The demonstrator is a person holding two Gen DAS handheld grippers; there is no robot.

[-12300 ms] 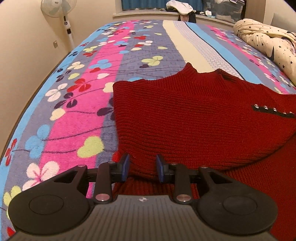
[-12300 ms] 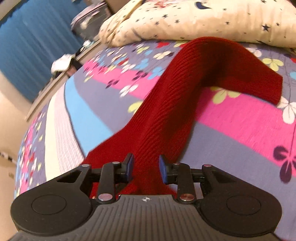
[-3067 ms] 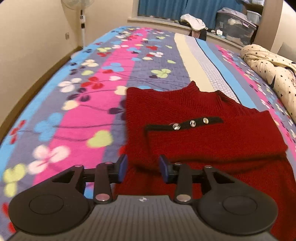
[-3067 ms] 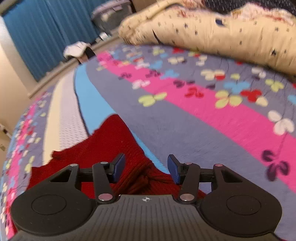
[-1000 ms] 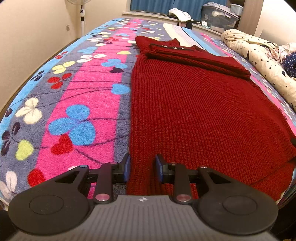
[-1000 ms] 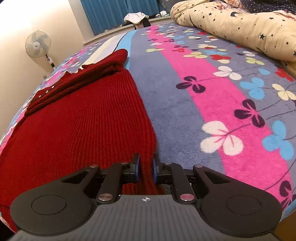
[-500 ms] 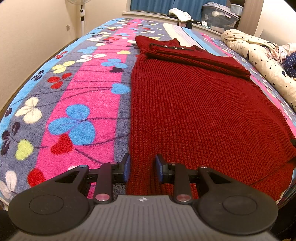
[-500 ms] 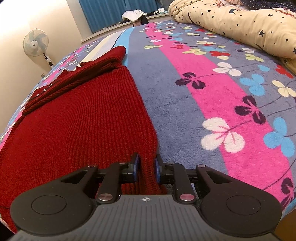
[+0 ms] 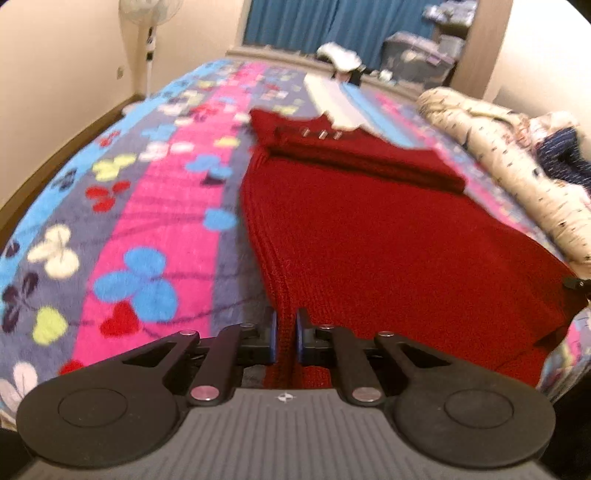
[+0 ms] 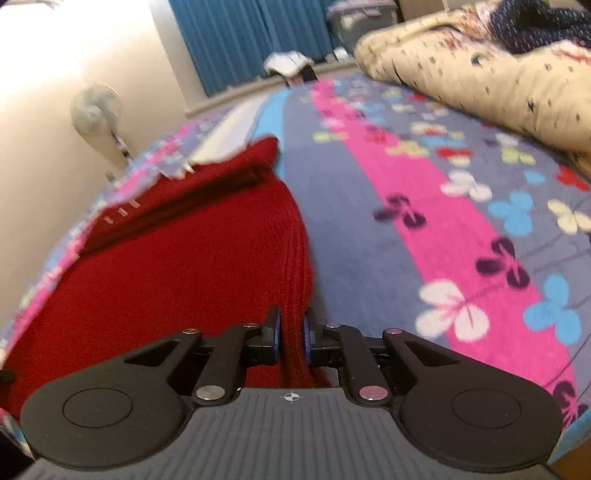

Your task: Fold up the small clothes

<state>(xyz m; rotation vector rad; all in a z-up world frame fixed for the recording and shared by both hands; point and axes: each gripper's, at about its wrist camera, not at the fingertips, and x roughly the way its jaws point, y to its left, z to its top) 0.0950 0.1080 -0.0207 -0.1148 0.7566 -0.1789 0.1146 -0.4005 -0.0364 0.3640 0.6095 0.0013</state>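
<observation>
A dark red knit sweater (image 9: 388,229) lies flat on the flowered bedspread (image 9: 147,206), its sleeves folded across the chest at the far end, where three silver buttons show. My left gripper (image 9: 284,338) is shut on the sweater's near left hem corner, which is lifted and pulled taut. In the right wrist view my right gripper (image 10: 291,338) is shut on the near right hem corner of the same sweater (image 10: 177,266), also raised off the bed. Both views are blurred by motion.
A cream star-print duvet (image 9: 517,155) is piled along the right side of the bed (image 10: 480,70). A standing fan (image 9: 147,22) stands by the left wall. Blue curtains, storage boxes and white clothes (image 9: 340,55) lie beyond the bed's far end.
Both grippers have closed tight on the hem corners and lifted them. The hem has risen off the bed and the sweater's edges are pulled taut.
</observation>
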